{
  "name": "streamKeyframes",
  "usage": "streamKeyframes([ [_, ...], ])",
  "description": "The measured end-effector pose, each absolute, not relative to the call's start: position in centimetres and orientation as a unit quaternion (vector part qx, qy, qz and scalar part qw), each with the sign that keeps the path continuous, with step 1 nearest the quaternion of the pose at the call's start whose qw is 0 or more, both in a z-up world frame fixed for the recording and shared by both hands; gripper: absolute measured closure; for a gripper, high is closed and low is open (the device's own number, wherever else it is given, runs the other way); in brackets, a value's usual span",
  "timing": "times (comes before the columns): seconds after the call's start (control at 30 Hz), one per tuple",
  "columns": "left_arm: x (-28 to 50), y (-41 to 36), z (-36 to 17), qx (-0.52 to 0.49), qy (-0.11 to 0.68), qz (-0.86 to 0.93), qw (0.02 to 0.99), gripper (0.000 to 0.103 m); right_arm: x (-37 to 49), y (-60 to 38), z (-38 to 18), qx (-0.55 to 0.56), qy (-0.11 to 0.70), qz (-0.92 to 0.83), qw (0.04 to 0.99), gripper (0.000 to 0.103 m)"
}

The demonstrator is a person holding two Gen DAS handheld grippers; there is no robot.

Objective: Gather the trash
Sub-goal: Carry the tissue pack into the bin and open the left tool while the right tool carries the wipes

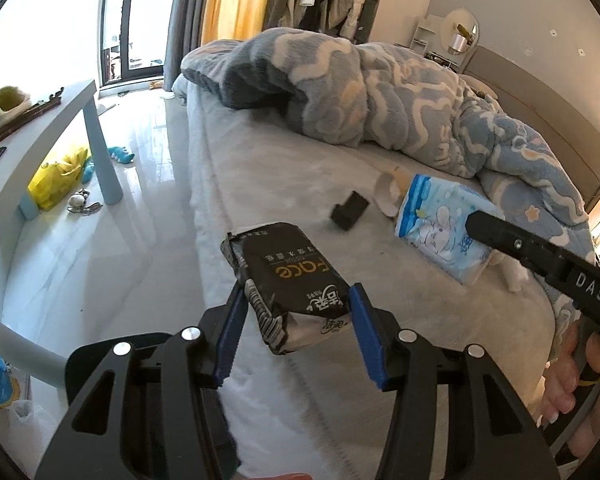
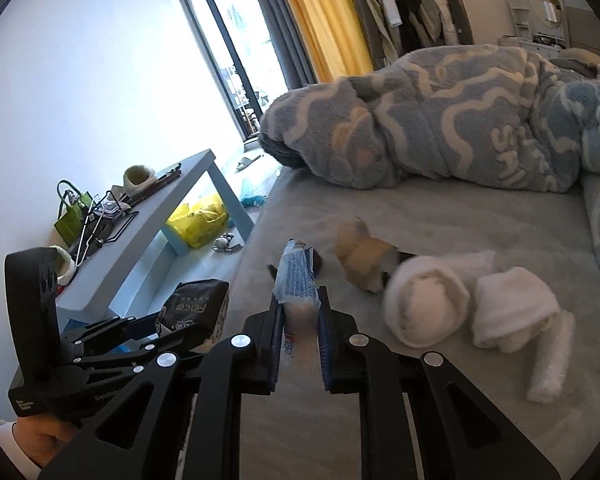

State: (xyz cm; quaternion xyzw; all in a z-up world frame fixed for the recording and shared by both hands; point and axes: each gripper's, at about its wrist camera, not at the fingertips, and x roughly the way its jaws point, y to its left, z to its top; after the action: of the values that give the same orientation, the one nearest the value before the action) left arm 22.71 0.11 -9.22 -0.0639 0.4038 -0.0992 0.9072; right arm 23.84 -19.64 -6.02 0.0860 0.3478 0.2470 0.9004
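Both grippers loaded, lifted off the bed [image 1: 300,208]. Left gripper [image 1: 296,320] pinches the black tissue pack [image 1: 284,280] across its near end; the pack sticks out over the mattress edge. Right gripper [image 2: 300,340] is clamped tight on the blue-white tissue pack [image 2: 298,280], squeezed flat between the pads. Step looks like pick done, carry pending. Next move needs a bin or bag; none clearly in view. Left on the bed: cardboard roll [image 2: 364,256], small black box [image 1: 350,210], rolled white socks [image 2: 424,304], right of the packs.

Rumpled blanket [image 1: 400,92] blocks far bed [image 1: 260,176]; near side open.
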Motion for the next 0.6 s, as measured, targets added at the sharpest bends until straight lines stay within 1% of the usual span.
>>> streamKeyframes([
  [0.33, 21.7, 4.8, -10.1, -0.070, 0.415, -0.077, 0.904, 0.049, 23.6, -13.9, -5.3, 0.065, 0.346, 0.285, 0.892, 0.087],
  [0.6, 20.8, 8.1, -12.5, -0.064, 0.452, -0.059, 0.888, 0.049, 23.3, -8.4, -5.5, 0.048, 0.361, 0.314, 0.877, 0.087],
])
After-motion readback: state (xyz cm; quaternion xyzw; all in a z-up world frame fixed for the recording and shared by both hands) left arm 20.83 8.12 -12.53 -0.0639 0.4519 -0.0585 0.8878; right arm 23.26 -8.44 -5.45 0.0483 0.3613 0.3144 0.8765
